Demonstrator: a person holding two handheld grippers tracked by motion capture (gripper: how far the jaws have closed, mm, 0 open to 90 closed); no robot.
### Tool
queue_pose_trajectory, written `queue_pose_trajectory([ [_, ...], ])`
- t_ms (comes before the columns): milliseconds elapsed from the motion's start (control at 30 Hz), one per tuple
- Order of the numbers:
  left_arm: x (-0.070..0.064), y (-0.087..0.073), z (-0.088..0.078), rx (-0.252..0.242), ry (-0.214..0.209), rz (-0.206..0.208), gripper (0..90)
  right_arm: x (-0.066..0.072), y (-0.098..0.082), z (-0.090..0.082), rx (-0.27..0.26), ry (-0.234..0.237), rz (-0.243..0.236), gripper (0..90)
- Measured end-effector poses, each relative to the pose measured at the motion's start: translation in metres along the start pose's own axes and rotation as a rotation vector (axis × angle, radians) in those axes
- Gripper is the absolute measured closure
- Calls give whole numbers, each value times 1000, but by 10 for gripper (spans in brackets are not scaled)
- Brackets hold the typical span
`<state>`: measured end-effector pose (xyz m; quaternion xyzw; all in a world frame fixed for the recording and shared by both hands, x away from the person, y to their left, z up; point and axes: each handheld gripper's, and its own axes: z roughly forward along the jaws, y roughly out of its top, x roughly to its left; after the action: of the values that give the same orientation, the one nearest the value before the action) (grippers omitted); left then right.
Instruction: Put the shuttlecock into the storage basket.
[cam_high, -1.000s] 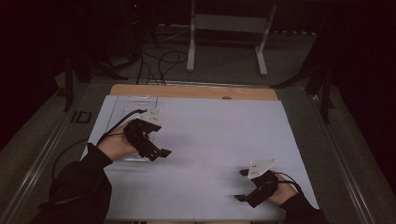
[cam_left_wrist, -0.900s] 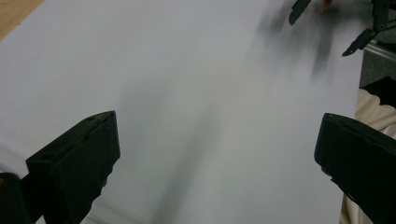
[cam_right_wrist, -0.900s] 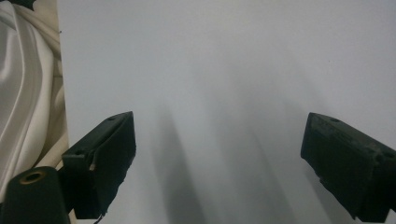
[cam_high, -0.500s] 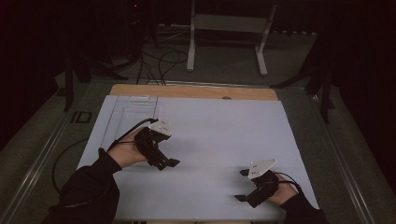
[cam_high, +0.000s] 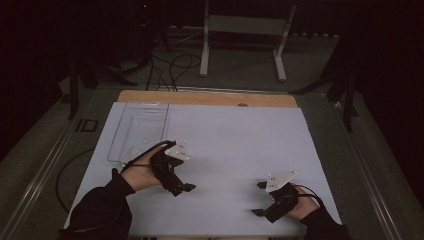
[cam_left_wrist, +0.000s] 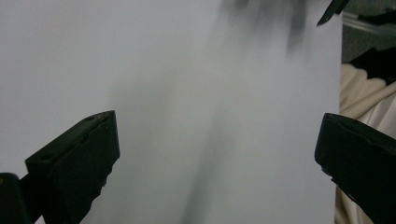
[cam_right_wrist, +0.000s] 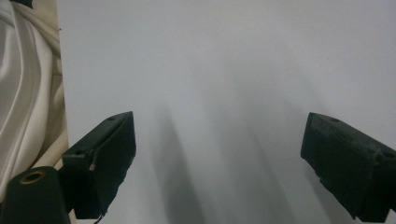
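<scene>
My left gripper (cam_high: 184, 188) hovers over the white sheet (cam_high: 240, 145) left of centre, pointing right and toward the near edge. In the left gripper view, the left gripper (cam_left_wrist: 217, 154) is open with bare sheet between the jaws. My right gripper (cam_high: 258, 198) rests near the front right, pointing left. Its jaws are wide apart with nothing in them, as the right gripper view (cam_right_wrist: 219, 158) shows. A clear plastic tray (cam_high: 116, 145) lies at the back left, behind the left hand.
A wooden strip (cam_high: 210, 97) edges the table's far side. A white metal stand (cam_high: 242, 25) and cables (cam_high: 165, 65) sit on the floor beyond. Cream cloth (cam_right_wrist: 23, 93) hangs past the sheet's near edge.
The left hand has drawn away from the clear tray, carrying its gripper right and toward the near edge. The right gripper has stayed put.
</scene>
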<state>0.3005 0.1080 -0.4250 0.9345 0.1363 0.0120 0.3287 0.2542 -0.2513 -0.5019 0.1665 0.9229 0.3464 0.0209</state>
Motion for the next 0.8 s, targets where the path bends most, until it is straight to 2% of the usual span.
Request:
queue_pose_trajectory([
  [267, -3, -13, 9, 26, 1, -4, 3, 0, 0, 0, 0, -4, -4, 102],
  [500, -9, -24, 15, 15, 1, -5, 2, 0, 0, 0, 2, -3, -2, 102],
  [567, -10, -27, 16, 8, 14, -4, 3, 1, 0, -1, 3, -4, -1, 102],
  [633, -11, -32, 17, -5, 12, -21, 3, 0, -1, -2, 1, -6, -1, 102],
  [800, -13, -43, 19, -4, 3, -32, 3, 0, -3, -3, 3, -8, 6, 102],
])
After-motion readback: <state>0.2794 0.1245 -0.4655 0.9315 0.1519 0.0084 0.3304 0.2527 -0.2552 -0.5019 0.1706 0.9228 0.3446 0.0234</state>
